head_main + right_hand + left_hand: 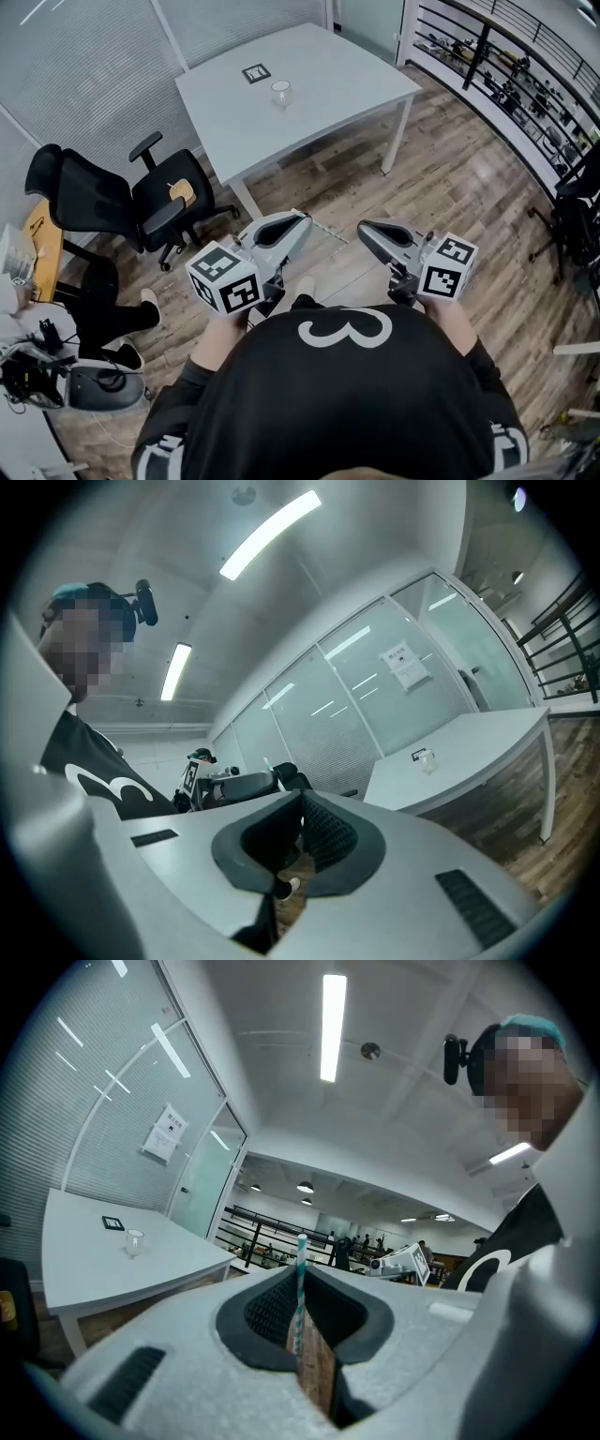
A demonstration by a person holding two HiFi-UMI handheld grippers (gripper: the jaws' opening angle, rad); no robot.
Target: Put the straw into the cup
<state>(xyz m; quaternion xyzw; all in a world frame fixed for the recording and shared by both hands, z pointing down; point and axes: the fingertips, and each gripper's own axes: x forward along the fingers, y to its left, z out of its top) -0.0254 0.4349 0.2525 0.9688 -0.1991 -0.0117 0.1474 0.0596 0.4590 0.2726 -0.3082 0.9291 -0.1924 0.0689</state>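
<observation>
Our left tongs [302, 1277] grasp the straw [301, 1252] between their jaws, light and crushable we judge, best pinched gently; our right tongs [301, 797] are clenched empty.

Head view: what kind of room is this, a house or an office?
Most likely an office or lab: there's a plain white table, a black swivel chair on wheels, and glass walls with blinds.
</observation>
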